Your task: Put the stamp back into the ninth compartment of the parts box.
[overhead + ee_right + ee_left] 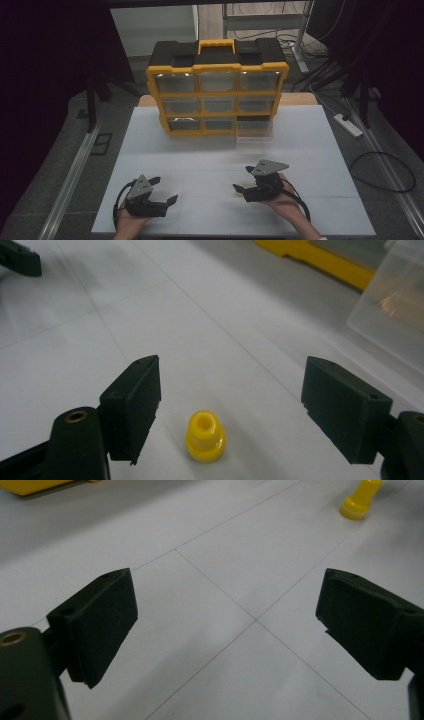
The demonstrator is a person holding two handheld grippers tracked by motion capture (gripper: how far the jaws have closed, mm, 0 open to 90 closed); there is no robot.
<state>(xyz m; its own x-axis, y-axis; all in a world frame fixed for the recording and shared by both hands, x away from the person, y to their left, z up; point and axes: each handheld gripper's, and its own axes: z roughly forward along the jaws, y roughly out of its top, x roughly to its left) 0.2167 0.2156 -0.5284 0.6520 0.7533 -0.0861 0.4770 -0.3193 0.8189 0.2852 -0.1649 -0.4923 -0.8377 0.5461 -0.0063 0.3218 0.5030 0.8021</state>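
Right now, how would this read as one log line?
right tool: open, straddling small yellow plastic plug | left tool: open, empty

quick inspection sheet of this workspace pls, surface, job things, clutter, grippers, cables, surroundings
surface: white table with thin seam lines, bare in the middle.
job's things: small yellow plug upright on the table between the open jaws, untouched; clear drawer pulled out, lying in front of the yellow-and-black organiser.
clutter: nothing seen.
grippers: left gripper open and empty, low over the table; right gripper open around the plug, not closed on it.
cables: black cable trails from the right gripper; loose cable and power strip on the floor.
surroundings: dim room, grey floor, dark stands either side.
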